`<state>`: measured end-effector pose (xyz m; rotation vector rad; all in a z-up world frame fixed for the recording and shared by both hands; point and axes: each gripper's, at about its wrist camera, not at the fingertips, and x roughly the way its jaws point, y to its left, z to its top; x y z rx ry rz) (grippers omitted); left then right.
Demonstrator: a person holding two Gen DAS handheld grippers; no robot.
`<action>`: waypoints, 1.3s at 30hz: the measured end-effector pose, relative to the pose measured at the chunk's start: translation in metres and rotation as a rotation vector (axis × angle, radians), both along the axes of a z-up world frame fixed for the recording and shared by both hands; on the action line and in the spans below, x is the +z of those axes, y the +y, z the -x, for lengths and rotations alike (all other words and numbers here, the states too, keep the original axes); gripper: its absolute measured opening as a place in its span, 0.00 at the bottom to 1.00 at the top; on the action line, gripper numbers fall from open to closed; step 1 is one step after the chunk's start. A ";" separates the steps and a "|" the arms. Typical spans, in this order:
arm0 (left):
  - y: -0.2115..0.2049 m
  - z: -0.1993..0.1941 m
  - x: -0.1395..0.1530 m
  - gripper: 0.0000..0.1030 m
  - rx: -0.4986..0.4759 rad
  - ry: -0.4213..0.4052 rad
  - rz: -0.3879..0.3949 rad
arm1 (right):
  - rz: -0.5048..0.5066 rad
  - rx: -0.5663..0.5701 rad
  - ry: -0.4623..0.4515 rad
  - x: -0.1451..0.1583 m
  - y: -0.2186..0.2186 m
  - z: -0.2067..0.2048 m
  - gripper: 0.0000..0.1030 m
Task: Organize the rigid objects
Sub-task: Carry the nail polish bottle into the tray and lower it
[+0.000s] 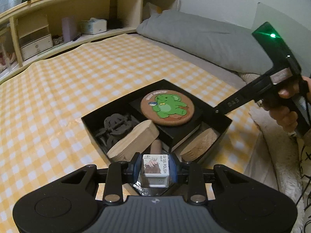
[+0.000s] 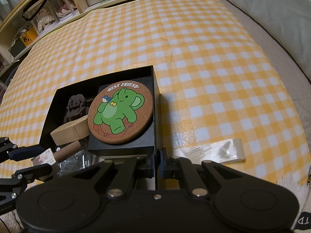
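Note:
My left gripper (image 1: 155, 171) is shut on a small white box labelled UV gel polish (image 1: 155, 164), held over the near corner of an open black box (image 1: 122, 98). Inside lie a cork coaster with a green elephant (image 1: 167, 107) on a smaller black case (image 1: 180, 132), two wooden blocks (image 1: 134, 139) (image 1: 200, 141), dark curved pieces (image 1: 114, 126) and a brown cylinder (image 1: 155, 145). My right gripper (image 2: 157, 162) is shut on the near part of the black box's right wall (image 2: 157, 106). In the right wrist view the left gripper (image 2: 37, 160) and its gel polish box (image 2: 43, 158) show at lower left.
The black box sits on a yellow-and-white checked cloth (image 1: 58, 87) over a bed. A grey pillow (image 1: 194, 36) lies at the far right, a wooden shelf unit (image 1: 58, 29) stands behind. A shiny white strip (image 2: 213, 152) lies right of the box. A hand (image 1: 285, 106) grips the right tool.

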<state>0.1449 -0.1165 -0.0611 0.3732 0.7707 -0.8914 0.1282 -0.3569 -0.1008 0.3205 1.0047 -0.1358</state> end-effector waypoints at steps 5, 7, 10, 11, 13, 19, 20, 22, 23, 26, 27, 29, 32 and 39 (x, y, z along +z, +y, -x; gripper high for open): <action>0.001 -0.003 0.000 0.42 0.017 0.039 -0.009 | -0.001 0.001 0.002 0.000 0.000 0.000 0.06; 0.000 -0.001 0.002 0.43 0.012 0.045 -0.007 | -0.002 0.001 0.003 0.000 0.001 0.000 0.06; -0.002 0.001 0.004 0.47 0.014 0.054 -0.009 | -0.001 0.001 0.002 0.000 0.000 0.000 0.06; -0.003 0.002 0.004 0.48 0.014 0.055 -0.011 | -0.001 0.001 0.002 0.000 0.000 0.000 0.06; -0.004 0.003 0.005 0.48 0.014 0.059 -0.014 | -0.001 0.001 0.002 0.000 0.001 0.000 0.06; -0.007 0.008 0.011 0.59 0.016 0.067 -0.006 | -0.002 0.001 0.002 0.000 0.000 0.000 0.06; -0.007 0.009 0.012 0.64 0.017 0.064 -0.007 | -0.002 0.001 0.002 0.000 0.000 0.000 0.06; -0.009 0.012 0.015 0.77 0.027 0.052 -0.012 | -0.002 0.000 0.002 0.000 0.000 0.000 0.06; -0.009 0.013 0.016 0.83 0.033 0.045 -0.013 | -0.003 0.001 0.002 0.000 0.000 0.000 0.06; -0.010 0.016 0.021 0.91 0.052 0.045 -0.006 | -0.002 0.001 0.002 0.000 0.000 0.000 0.06; -0.009 0.017 0.023 0.94 0.063 0.046 -0.002 | -0.002 0.001 0.002 0.000 0.000 0.000 0.06; -0.009 0.020 0.027 0.97 0.090 0.043 0.008 | -0.002 0.001 0.002 0.000 0.000 0.000 0.06; -0.008 0.026 0.033 0.99 0.124 0.047 0.023 | -0.004 0.000 0.002 0.000 0.000 0.000 0.06; -0.006 0.038 0.042 1.00 0.225 0.068 0.030 | -0.005 0.000 0.002 0.000 0.001 0.000 0.06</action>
